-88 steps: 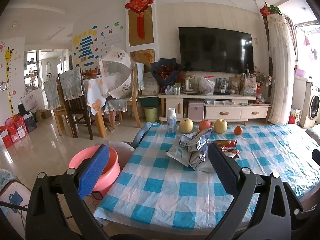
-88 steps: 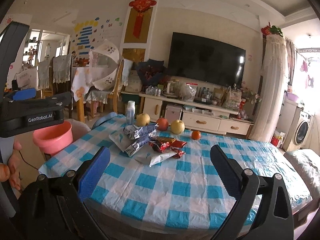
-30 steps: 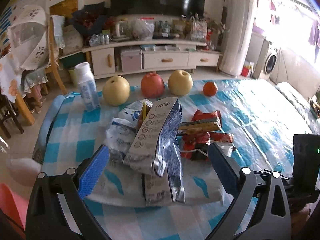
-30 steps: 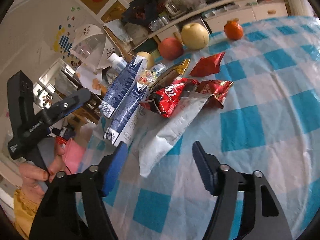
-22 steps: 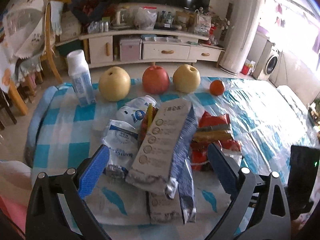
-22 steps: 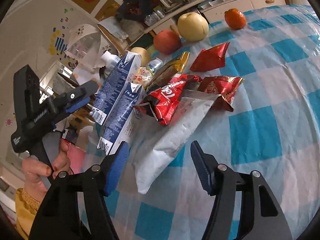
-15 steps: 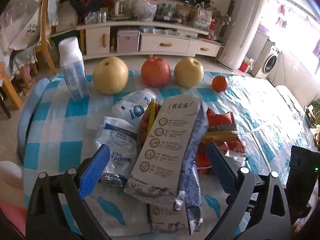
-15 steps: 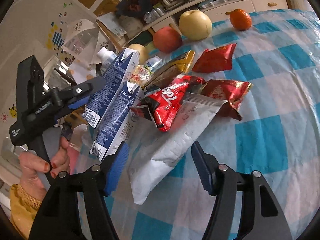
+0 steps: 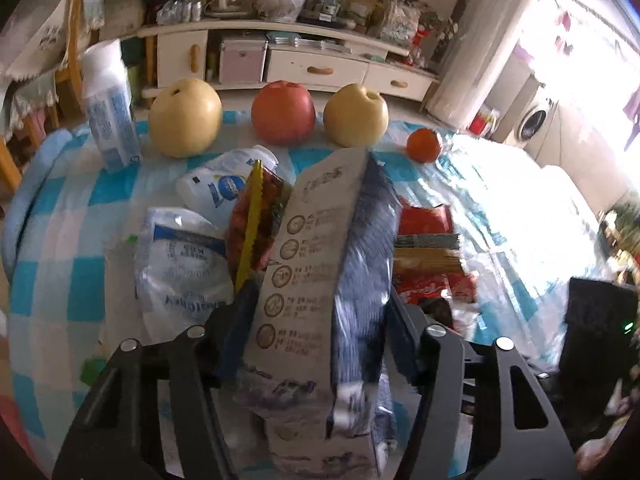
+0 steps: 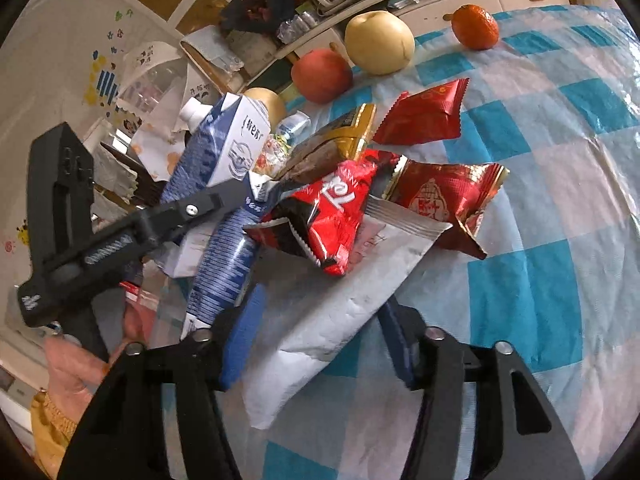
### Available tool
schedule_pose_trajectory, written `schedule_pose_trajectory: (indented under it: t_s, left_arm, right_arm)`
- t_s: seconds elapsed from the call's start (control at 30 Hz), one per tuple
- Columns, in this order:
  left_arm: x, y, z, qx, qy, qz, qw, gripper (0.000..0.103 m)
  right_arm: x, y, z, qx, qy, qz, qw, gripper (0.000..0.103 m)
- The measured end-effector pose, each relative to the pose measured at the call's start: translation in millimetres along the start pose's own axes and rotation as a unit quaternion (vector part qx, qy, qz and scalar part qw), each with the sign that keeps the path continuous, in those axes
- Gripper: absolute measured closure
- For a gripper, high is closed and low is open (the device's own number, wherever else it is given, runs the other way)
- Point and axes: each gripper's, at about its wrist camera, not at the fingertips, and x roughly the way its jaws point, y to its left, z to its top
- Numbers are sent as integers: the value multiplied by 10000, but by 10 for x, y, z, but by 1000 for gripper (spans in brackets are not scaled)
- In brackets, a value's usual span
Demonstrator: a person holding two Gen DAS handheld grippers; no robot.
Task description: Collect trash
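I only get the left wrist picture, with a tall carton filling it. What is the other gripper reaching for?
Observer: The right gripper is closing around a white padded envelope lying flat on the checked tablecloth.
Operator: Is anything lying on that envelope?
Observer: Yes, a red snack wrapper rests on its far end.
Operator: What does the carton's other side look like?
Observer: The carton is dark blue and white there, with the left gripper's finger across it.
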Motion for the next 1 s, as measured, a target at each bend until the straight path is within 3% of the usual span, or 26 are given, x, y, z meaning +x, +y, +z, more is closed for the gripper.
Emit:
schedule_pose_trajectory:
  t_s: [0.1,0.13,0.2,0.53,1.0]
  left_arm:
    - [-83,-49,-82,-79,-123,-18,9999,47]
    - [-110,-66,-107,-89,-160,-15,9998,64]
    - [-169,-70,-154,-181,-169,-63,9997,71]
    - [-642,-36,-557,-458,-779,305,9954,71]
    - [-1221,-12,-1046,-487,-1306,295,9898,71]
  right_arm:
    - [3,-4,-13,-27,34,4,10000,62]
    - [-2,2,-25,-27,51,16,10000,63]
    - [-7,-11,-40,7,76,79,9999,67]
    - [-254,47,-153,-499,-84,-52,9987,74]
    - [-717,114,-406,-710,-553,-292,9955,84]
